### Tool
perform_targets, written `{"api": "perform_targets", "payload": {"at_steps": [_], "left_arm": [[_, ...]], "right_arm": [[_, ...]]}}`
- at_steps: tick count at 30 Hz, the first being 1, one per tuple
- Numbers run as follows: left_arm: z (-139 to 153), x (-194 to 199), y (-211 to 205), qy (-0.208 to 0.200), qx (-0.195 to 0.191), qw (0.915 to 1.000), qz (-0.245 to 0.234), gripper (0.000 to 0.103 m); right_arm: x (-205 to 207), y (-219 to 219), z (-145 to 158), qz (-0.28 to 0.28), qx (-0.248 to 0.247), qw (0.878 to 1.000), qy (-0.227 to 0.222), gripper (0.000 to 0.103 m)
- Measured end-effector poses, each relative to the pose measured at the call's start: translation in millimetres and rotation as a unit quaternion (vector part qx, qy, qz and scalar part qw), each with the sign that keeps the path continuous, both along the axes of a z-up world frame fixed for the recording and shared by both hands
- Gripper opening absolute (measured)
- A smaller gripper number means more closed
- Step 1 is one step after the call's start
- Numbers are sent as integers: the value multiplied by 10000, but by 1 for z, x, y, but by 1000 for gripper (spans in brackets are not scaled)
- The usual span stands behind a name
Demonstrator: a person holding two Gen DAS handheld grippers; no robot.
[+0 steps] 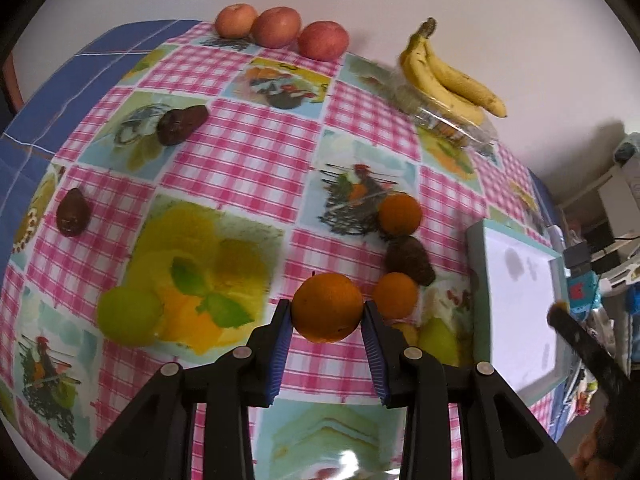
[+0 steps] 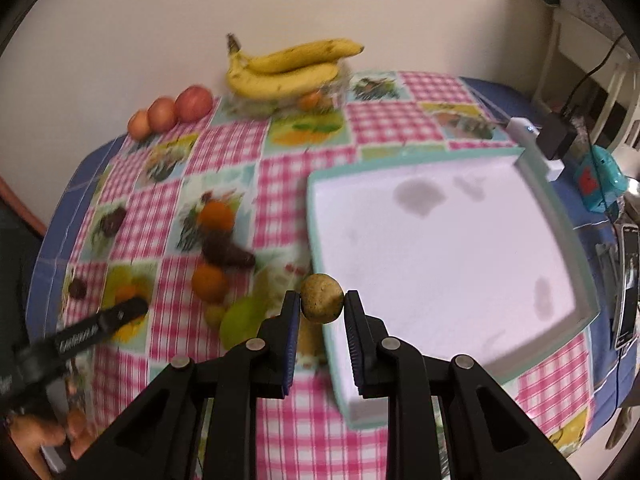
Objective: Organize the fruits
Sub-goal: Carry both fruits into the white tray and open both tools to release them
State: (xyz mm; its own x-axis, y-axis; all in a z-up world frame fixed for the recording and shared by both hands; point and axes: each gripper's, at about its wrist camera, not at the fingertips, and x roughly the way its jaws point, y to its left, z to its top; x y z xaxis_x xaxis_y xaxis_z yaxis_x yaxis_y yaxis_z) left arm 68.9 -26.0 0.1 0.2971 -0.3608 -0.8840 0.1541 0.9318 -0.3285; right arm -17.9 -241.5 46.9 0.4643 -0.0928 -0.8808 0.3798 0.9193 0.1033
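L gripper (image 1: 327, 312): jaws clamped on an orange (image 1: 326, 307), lifted off the worktop (image 1: 240, 160); round, no long axis to speak of, tiny stem at 11 o'clock. R gripper (image 2: 322, 306): jaws narrow, pinching a small brownish-yellow fruit (image 2: 322, 298), roundish, held over the near-left edge of the white tray (image 2: 440, 240).

L view only: green fruit (image 1: 129, 315) at 9 o'clock of the held orange, two more oranges (image 1: 394, 294) w/ a dark fruit (image 1: 408, 260) between them at 2 o'clock. R view only: whole tray w/ stains, a hand (image 2: 48, 440) at lower left.

Far edge, both views: three apples (image 1: 280, 28) in a row, bananas (image 2: 288, 66) w/ long axis across, stem at 9 o'clock in R view.
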Motion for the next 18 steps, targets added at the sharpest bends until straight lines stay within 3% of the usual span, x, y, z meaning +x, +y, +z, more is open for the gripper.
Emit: {"api": "perform_targets", "payload": {"at_steps": [8, 18], "left_arm": [[5, 3, -28, -35, 268, 9993, -255, 37], [29, 10, -113, -446, 476, 9928, -1007, 37]], "right_arm": [[13, -51, -1, -563, -107, 9984, -14, 23], [-1, -136, -16, -1505, -215, 9883, 129, 23]]}}
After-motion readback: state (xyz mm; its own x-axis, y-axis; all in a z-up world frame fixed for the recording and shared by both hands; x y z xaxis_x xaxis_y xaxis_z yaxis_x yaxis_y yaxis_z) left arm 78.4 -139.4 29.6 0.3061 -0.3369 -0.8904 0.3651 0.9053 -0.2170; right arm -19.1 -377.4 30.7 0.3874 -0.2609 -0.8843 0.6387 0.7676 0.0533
